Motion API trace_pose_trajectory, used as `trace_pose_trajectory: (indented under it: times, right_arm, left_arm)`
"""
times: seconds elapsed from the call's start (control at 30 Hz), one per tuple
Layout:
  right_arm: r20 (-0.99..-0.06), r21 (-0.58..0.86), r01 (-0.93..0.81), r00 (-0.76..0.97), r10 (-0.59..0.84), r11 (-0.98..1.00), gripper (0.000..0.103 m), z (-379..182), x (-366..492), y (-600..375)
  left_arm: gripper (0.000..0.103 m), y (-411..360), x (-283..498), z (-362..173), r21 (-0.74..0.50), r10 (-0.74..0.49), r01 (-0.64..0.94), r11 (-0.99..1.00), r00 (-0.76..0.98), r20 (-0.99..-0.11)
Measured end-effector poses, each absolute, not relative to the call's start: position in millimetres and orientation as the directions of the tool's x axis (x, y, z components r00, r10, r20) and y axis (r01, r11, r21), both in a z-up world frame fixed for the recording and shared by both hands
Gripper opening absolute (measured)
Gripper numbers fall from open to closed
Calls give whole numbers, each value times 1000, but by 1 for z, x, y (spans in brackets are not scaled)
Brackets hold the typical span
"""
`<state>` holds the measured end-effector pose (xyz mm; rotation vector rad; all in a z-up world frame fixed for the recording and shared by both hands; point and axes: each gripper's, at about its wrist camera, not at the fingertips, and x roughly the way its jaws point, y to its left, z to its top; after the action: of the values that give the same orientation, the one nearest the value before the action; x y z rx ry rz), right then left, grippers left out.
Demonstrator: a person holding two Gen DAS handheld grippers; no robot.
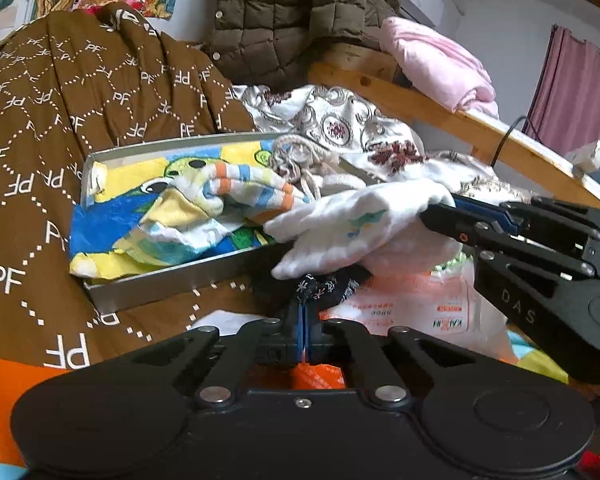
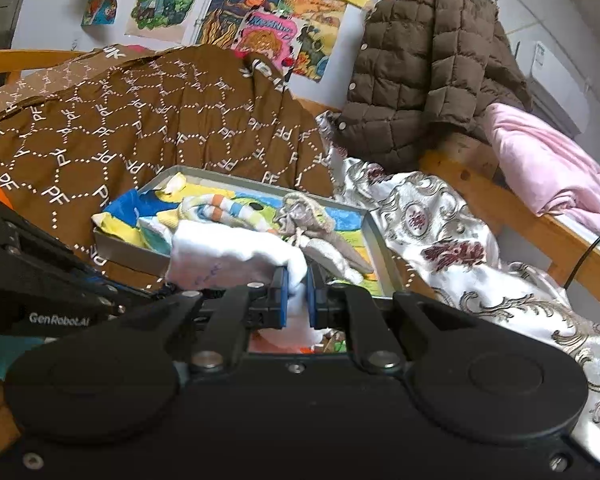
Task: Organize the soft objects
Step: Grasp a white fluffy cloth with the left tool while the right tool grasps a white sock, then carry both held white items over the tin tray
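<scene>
Clearly, in the left wrist view, the left gripper [image 1: 305, 312] has its blue pads pressed together on a small black fabric piece with white snowflake marks [image 1: 326, 286], which lies in front of the near edge of the shallow grey metal tray [image 1: 148, 292]. Just above it, the right gripper [image 1: 440, 210] comes in from the right side and holds a white soft sock with a small blue-yellow print [image 1: 340, 232], which hangs over the near right corner of the tray. Inside the tray are already a yellow and blue cartoon towel [image 1: 140, 192], a striped orange, blue and white sock [image 1: 244, 188] and a beige knitted piece [image 1: 296, 156]. In the right wrist view, the right gripper [image 2: 296, 292] is closed on a fold of the white sock [image 2: 228, 256], and the fabric fills the narrow gap between the pads. The sock sits at the near edge of the tray [image 2: 380, 248], partly over it. The tray rests on a brown quilt with white "PF" letters [image 2: 140, 132]. I judge the task as well advanced: several soft things are in the tray, while the white sock and the black piece still need to be placed inside.
</scene>
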<state>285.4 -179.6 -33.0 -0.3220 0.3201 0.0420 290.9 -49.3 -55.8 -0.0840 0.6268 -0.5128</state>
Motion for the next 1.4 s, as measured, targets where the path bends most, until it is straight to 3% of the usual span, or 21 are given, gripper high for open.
trace_pose_trajectory:
  times: [0.33,0.67,1.07,1.4]
  right_arm:
    - [-203,-320,15,976,-84,947,3,-22,263,-183]
    - [-139,-264,60,985,-100,963,3,3,211,-197]
    - [-63,-223,47,996,-63,974,3,23,113,-210]
    - [-64,-263,-74,996,59,962,3,48,108,-202]
  left_arm:
    - [0,-36,274,-19,-230,-445,382,895,750,-489]
    - [0,-36,202,27,-249,-427,351,903,798,-425]
    - [0,-46,118,51,-237,-430,363,901,811,-397]
    - [0,-31,147,92,-166,-395,358,919,832,-389]
